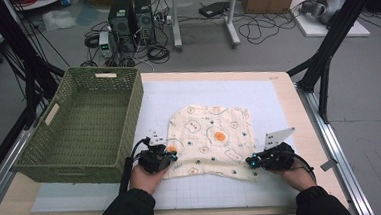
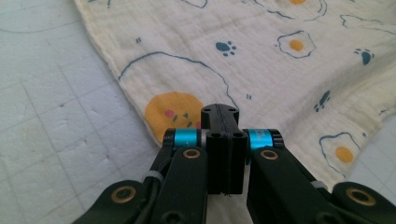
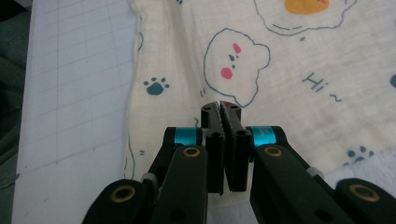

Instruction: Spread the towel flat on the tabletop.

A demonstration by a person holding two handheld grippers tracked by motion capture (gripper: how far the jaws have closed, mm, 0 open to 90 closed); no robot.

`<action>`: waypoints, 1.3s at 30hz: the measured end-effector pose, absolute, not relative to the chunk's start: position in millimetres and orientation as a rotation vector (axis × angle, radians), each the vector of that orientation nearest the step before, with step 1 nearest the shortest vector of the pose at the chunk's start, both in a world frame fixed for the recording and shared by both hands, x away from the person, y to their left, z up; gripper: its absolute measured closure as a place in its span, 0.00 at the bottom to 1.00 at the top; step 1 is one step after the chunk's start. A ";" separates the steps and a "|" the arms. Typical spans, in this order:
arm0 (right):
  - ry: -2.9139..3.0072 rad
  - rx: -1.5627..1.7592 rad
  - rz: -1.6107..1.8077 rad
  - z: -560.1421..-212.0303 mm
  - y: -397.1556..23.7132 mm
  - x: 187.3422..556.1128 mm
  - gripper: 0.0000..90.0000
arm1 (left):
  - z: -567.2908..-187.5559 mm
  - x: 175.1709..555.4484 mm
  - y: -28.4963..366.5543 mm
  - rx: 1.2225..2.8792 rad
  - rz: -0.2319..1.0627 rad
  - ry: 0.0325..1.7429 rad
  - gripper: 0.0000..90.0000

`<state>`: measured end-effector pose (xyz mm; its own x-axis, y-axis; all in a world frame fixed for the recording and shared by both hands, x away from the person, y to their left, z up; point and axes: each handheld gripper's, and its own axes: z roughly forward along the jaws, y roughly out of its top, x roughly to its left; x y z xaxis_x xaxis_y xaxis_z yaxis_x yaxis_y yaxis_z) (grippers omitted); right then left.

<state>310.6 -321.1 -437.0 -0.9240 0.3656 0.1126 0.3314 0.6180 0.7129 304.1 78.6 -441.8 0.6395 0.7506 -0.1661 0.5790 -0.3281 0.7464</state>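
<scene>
The cream cartoon-print cloth (image 1: 211, 139) lay flat on the white grid mat (image 1: 258, 98), beside the green wicker basket (image 1: 87, 124). The left gripper (image 1: 171, 157) and right gripper (image 1: 252, 162) each had jaws clenched on the cloth's near edge.

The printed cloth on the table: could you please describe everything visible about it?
The printed cloth is cream, crinkled muslin-like fabric with fried eggs, bear faces, paw prints and "Hi~". It lies spread, slightly rumpled, on the white gridded mat beside the green basket. Left tongs and right tongs are shut on its near edge.
</scene>
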 end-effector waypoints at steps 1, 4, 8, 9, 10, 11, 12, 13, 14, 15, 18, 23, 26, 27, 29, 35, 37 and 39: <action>2.786 0.602 1.228 -437.3 -322.0 309.9 0.98 | -441.1 303.6 79.0 2.030 0.266 1.033 0.99; 2.770 0.600 1.289 -435.6 -319.8 307.3 0.84 | -439.0 302.4 82.8 2.016 0.252 1.031 0.87; 2.784 0.564 1.302 -436.1 -313.6 301.2 0.71 | -439.1 298.9 85.3 2.036 0.243 1.026 0.77; 2.791 0.562 1.288 -437.5 -312.0 300.3 0.71 | -440.3 299.0 85.2 2.052 0.243 1.024 0.77; 2.801 0.555 1.272 -439.5 -310.4 300.1 0.71 | -441.9 299.4 84.6 2.062 0.234 1.023 0.77; 2.814 0.553 1.252 -441.6 -308.5 299.9 0.73 | -443.2 298.9 84.2 2.066 0.245 1.015 0.79; 2.817 0.540 1.234 -444.0 -307.0 300.0 0.76 | -444.1 298.4 83.8 2.062 0.262 1.015 0.83; 2.808 0.547 1.237 -444.0 -307.1 299.4 0.83 | -444.1 298.3 84.4 2.067 0.279 1.021 0.90; 2.809 0.549 1.241 -444.2 -308.0 300.4 0.92 | -444.4 299.3 85.6 2.062 0.263 1.022 0.97; 2.828 0.541 1.241 -444.2 -309.0 300.5 0.97 | -444.3 299.7 86.2 2.056 0.251 1.031 0.98; 2.848 0.509 1.252 -443.6 -311.0 300.1 0.99 | -443.4 297.9 85.4 2.064 0.244 1.027 0.99; 2.868 0.502 1.254 -442.9 -318.8 291.5 0.99 | -442.1 290.1 83.1 2.075 0.216 0.997 0.99; 2.887 0.486 1.247 -441.1 -324.8 284.5 0.99 | -441.0 284.1 80.6 2.078 0.187 0.974 0.99; 2.894 0.479 1.241 -440.6 -326.4 282.1 0.99 | -440.3 282.3 79.8 2.078 0.184 0.964 0.99; 2.905 0.471 1.255 -439.6 -329.2 278.8 0.99 | -438.9 281.4 79.6 2.075 0.190 0.953 0.97; 2.801 0.555 1.302 -433.5 -330.0 287.9 0.77 | -441.0 292.1 79.5 2.059 0.213 0.993 0.82; 2.782 0.579 1.289 -434.8 -326.2 294.9 0.78 | -441.8 298.1 79.7 2.030 0.217 1.017 0.82; 2.767 0.617 1.275 -435.9 -323.1 303.0 0.78 | -441.5 305.8 80.5 2.006 0.198 1.031 0.83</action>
